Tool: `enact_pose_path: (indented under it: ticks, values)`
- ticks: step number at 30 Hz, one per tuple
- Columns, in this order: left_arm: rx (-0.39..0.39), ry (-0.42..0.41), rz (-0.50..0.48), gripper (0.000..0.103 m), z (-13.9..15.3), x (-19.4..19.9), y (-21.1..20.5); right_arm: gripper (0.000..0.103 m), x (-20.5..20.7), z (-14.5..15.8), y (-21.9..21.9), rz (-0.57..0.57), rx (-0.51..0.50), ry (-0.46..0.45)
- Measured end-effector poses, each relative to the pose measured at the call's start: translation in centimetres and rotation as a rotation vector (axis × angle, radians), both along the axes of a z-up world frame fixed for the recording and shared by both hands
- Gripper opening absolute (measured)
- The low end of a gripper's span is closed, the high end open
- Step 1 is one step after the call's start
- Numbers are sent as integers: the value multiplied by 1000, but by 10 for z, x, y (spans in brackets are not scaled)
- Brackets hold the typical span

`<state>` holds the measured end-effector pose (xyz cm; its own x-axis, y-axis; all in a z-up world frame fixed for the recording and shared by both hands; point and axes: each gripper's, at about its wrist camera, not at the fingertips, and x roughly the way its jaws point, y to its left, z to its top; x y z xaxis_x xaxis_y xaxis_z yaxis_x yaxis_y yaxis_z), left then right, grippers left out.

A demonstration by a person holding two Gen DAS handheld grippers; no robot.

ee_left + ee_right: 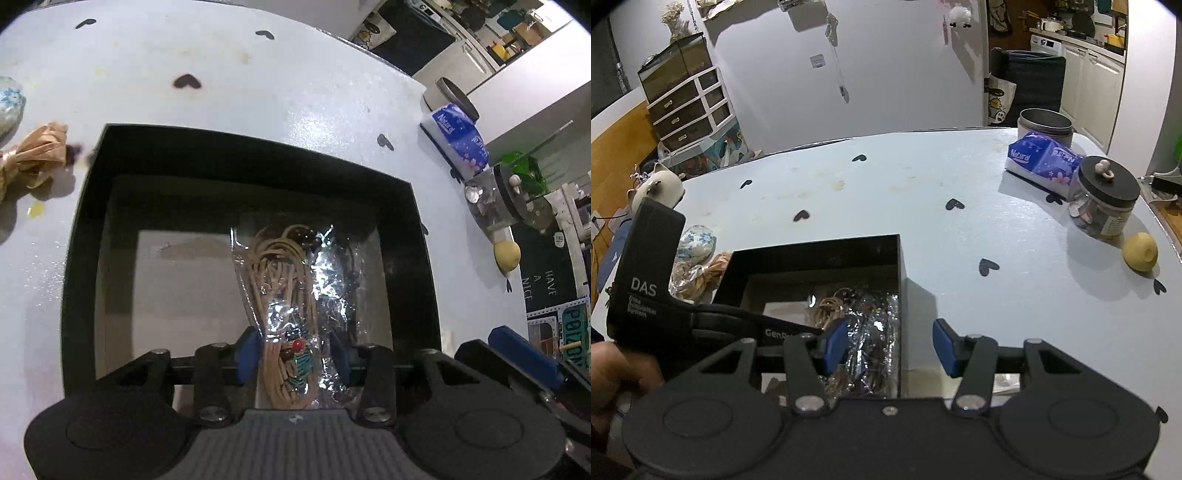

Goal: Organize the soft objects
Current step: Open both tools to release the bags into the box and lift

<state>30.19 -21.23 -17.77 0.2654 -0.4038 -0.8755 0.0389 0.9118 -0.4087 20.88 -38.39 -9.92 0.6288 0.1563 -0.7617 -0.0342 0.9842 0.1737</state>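
A black open box (pixel 79 236) stands on the pale blue table; it also shows in the right wrist view (pixel 812 254). My left gripper (pixel 293 354) is above the box, its blue pads standing on both sides of a clear plastic bag of tan hair ties (pixel 284 295); whether they press it is not clear. The bag reaches down into the box (pixel 864 317). My right gripper (pixel 892 347) is open and empty, straddling the box's right wall. A tan fabric scrunchie (pixel 37 155) and a blue-white floral soft item (pixel 696 242) lie left of the box.
At the table's right stand a blue tissue pack (pixel 1043 160), a metal tin (pixel 1045 123), a glass jar with a black lid (pixel 1104 203) and a yellow round object (pixel 1140 252). A white ceramic cat (pixel 659 188) sits at the far left edge.
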Motion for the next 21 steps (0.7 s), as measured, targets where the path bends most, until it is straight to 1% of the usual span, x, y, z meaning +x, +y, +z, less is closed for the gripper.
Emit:
enact_pose_path:
  ticks: [1,5,8,15,17,21]
  values:
    - [-5,-5,4,55,1,-1,1,52,0,0,0,1,1,-1]
    - [-10,-39,8,62,10,-5,4,52,-2,3,1,-4,3,-14]
    - [-15,-70,1,66,19,-9,6,52,-6,6,0,-8,7,-24]
    - [6,-154,1,74,42,-22,15,53,-13,14,-6,-30,20,-45]
    - [20,-182,3,77,49,-27,19,53,-16,16,-6,-30,21,-50]
    - [43,-248,4,81,66,-38,26,55,-20,19,-8,-32,27,-67]
